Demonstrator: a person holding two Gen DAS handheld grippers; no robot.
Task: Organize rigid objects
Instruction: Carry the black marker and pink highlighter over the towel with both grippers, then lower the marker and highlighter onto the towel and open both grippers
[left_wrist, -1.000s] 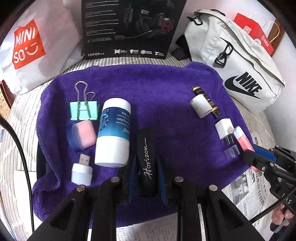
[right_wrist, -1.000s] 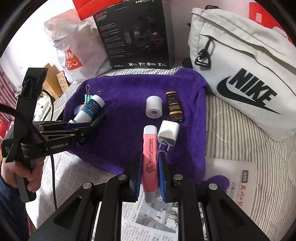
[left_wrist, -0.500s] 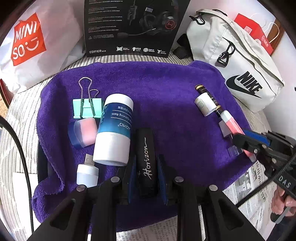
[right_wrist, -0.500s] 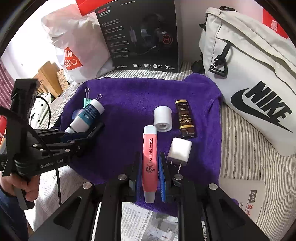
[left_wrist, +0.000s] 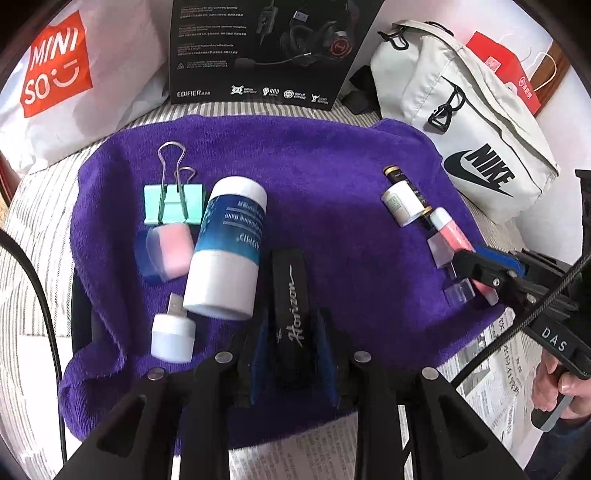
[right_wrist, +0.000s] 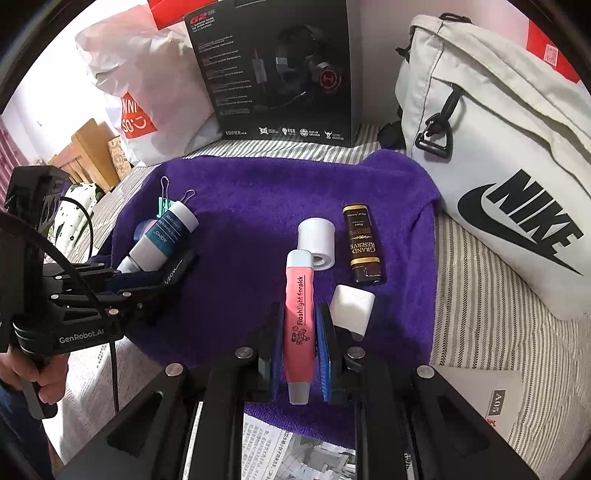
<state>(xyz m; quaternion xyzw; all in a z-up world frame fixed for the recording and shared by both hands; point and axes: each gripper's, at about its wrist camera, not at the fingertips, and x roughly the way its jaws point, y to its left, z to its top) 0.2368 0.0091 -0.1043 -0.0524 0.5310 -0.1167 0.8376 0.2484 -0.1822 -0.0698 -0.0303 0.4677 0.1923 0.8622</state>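
We saw the left gripper (left_wrist: 293, 332) with its jaws opening around the black Horizon case (left_wrist: 290, 295), which still lay between the pads on the purple towel (left_wrist: 314, 166), just beside the blue-and-white bottle (left_wrist: 227, 251). The right gripper (right_wrist: 299, 343) was clamped tight on the pink flashlight earpick (right_wrist: 299, 306), held over the towel's near edge, close to the white charger plug (right_wrist: 351, 306), white roll (right_wrist: 317, 243) and Grand Reserve lighter (right_wrist: 362, 243).
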